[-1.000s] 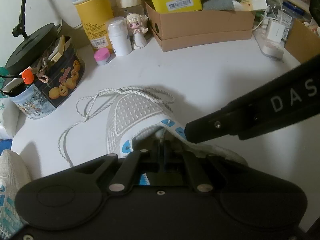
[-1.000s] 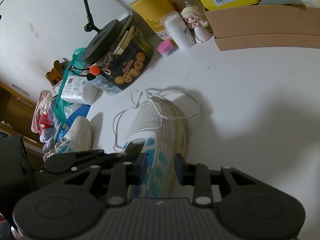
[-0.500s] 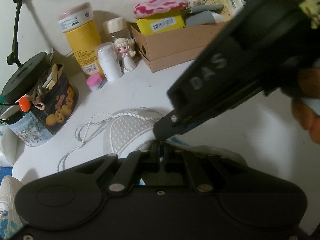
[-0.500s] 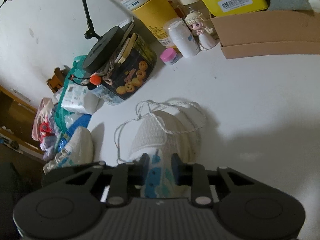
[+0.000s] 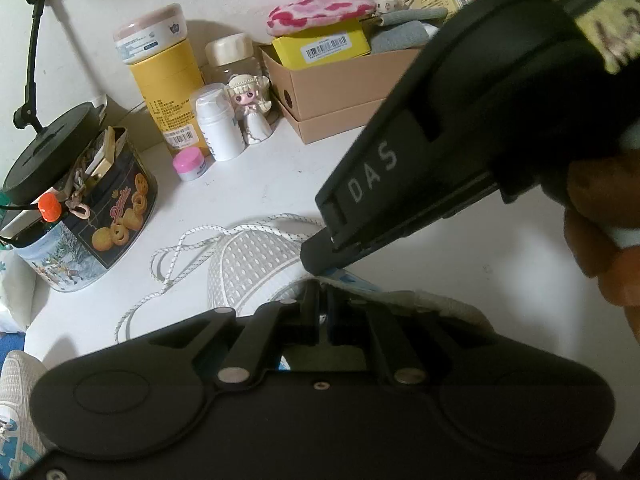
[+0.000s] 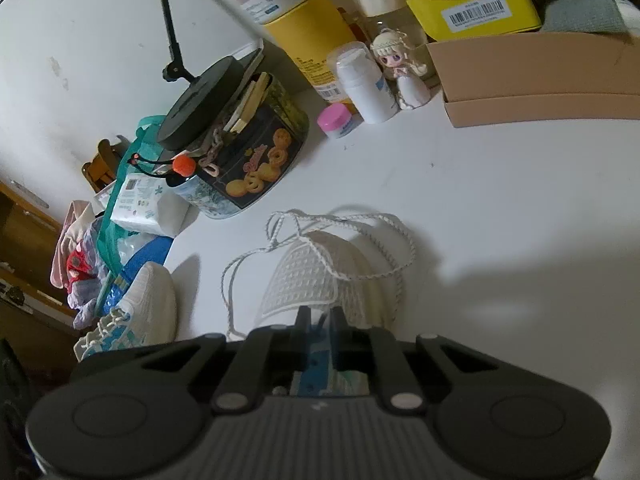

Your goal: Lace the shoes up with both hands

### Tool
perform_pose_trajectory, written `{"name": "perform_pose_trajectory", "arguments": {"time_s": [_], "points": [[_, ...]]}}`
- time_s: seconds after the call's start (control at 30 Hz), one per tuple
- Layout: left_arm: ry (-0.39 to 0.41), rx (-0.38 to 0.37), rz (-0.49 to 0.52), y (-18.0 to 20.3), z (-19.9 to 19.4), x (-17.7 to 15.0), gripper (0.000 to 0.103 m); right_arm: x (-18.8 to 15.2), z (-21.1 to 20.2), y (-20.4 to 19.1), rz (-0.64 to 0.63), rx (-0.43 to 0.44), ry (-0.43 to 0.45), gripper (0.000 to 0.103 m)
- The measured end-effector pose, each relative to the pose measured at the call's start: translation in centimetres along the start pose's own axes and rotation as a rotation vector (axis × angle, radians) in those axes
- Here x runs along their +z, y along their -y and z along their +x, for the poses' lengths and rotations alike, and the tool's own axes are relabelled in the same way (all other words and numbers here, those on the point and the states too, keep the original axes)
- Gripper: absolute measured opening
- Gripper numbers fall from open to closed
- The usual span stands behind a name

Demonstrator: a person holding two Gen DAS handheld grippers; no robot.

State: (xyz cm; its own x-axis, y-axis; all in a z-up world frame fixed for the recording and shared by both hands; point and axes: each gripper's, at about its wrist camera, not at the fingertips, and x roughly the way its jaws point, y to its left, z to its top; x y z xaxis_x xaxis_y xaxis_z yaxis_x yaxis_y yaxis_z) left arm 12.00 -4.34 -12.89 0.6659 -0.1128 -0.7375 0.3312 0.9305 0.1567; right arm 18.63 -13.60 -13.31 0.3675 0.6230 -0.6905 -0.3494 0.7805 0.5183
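Note:
A white mesh sneaker point(image 5: 256, 268) with blue eyelet strips lies toe-away on the white table, its loose speckled lace point(image 5: 180, 256) looped around the toe. My left gripper point(image 5: 321, 304) is shut at the shoe's throat; what it pinches is hidden. My right gripper point(image 5: 320, 254) reaches in from the right, just above the left one's tips. In the right wrist view the right gripper point(image 6: 320, 320) has its jaws closing onto a blue eyelet strip of the sneaker point(image 6: 316, 280), pads against it. The lace point(image 6: 360, 228) lies slack.
A second sneaker point(image 6: 140, 312) lies at the table's left edge. A cookie tin point(image 6: 248, 168), a yellow canister point(image 6: 308, 28), a white bottle point(image 6: 360, 84), a figurine point(image 6: 404, 72) and a cardboard box point(image 6: 540, 80) crowd the back. A hand point(image 5: 600, 240) holds the right gripper.
The right gripper's jaws have narrowed from wide apart to pressed on the blue eyelet strip, and it has swung in over the left gripper. The left gripper stays shut in place.

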Motion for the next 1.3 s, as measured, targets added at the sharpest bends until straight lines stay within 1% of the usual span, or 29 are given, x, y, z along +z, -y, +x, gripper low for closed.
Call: {"name": "perform_pose_trajectory", "arguments": {"time_s": [0.13,0.2,0.27,0.33,0.37,0.4,0.5,0.57,0.7,0.87,1.0,1.03,1.1,1.3], "points": [[-0.009,0.021,0.003,0.1,-0.4,-0.1,0.004,0.1,-0.3,0.0,0.002,0.005,0.019,0.003],[-0.004,0.026,0.006,0.1,-1.0,-0.2,0.010,0.2,-0.8,0.1,0.009,0.006,0.036,0.003],[0.009,0.029,0.016,0.1,-1.9,-0.3,0.013,0.4,-1.5,0.4,0.017,0.004,0.055,0.003],[0.021,0.035,0.028,0.2,-2.7,-0.4,0.021,0.6,-2.4,0.8,0.025,-0.001,0.076,0.003],[0.027,0.040,0.034,0.4,-3.2,-0.5,0.028,0.7,-3.0,1.0,0.029,-0.006,0.091,0.002],[0.029,0.043,0.037,0.5,-3.6,-0.6,0.030,0.9,-3.6,1.3,0.033,-0.011,0.108,0.002],[0.027,0.049,0.041,0.6,-4.3,-0.9,0.030,1.3,-5.5,2.2,0.052,-0.027,0.165,0.002],[0.020,0.051,0.046,0.7,-4.6,-1.2,0.030,1.7,-7.7,3.3,0.073,-0.049,0.221,0.002],[0.009,0.069,0.054,0.9,-5.1,-2.0,0.030,2.0,-11.4,5.1,0.091,-0.088,0.290,0.002],[-0.014,0.090,0.065,1.0,-5.1,-2.5,0.030,1.6,-14.8,6.9,0.112,-0.133,0.358,0.002],[-0.052,0.101,0.051,1.0,-4.8,-2.8,0.029,1.2,-18.3,8.5,0.135,-0.179,0.427,0.002],[-0.062,0.100,0.044,1.1,-4.7,-2.8,0.027,1.1,-19.2,9.0,0.141,-0.190,0.443,0.002],[-0.081,0.099,0.029,1.1,-4.5,-2.8,0.015,1.0,-21.1,9.7,0.152,-0.216,0.483,0.002],[-0.104,0.133,0.015,1.4,-4.5,-2.7,0.012,1.2,-26.7,11.4,0.155,-0.294,0.596,0.002]]}}
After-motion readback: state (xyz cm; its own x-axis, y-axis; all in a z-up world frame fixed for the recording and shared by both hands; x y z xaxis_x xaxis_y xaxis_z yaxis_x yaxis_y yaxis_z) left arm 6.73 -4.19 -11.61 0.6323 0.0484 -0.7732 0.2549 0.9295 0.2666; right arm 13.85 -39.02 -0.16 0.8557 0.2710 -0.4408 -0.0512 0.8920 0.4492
